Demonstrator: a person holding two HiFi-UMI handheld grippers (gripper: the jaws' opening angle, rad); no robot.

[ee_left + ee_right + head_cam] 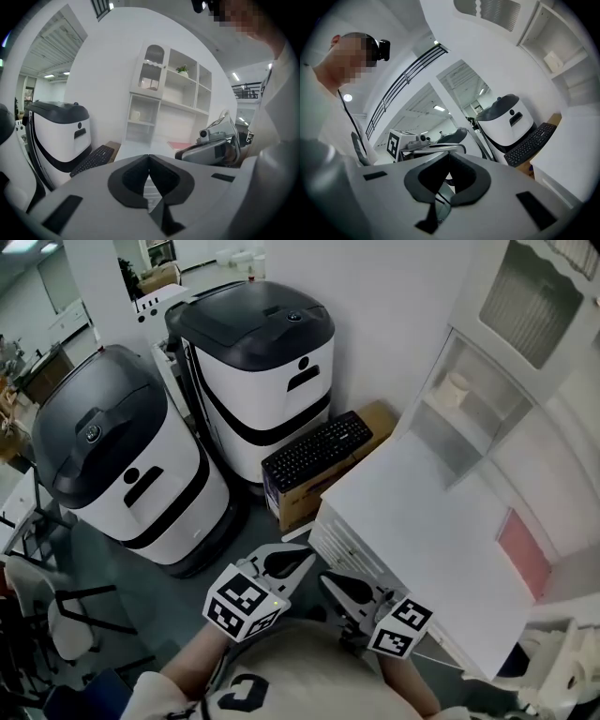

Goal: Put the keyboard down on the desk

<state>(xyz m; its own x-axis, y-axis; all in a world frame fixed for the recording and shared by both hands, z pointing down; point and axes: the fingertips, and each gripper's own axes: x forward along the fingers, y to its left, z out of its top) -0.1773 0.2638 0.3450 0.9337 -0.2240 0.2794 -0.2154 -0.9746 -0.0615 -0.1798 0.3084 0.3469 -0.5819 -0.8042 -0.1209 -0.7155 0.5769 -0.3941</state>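
**Two closed grippers, keyboard not yet on the desk**

Both tools hang empty by the corner of the desk (pixel 422 540) closest to us. Our left gripper (pixel 289 562) has its jaws pressed together with nothing between them. Our right gripper (pixel 345 591) is the same: pads meeting, no load. The black keyboard (pixel 317 451) lies flat on a cardboard box (pixel 305 502). That box stands on the floor just beside the desk, on the side away from us, lower than the desktop. Two white machines with dark lids (pixel 258 352) stand beyond the box, farther from the desk.

We judge the keyboard light and stiff, a long plastic slab that should not sag when lifted by its ends. Its keys give under pressure and its casing looks smooth, so pinching across the key field would be a poor hold. We would open both jaws first, then take one short end in each gripper on the bare frame. We would keep it level while carrying it onto the bare desktop.
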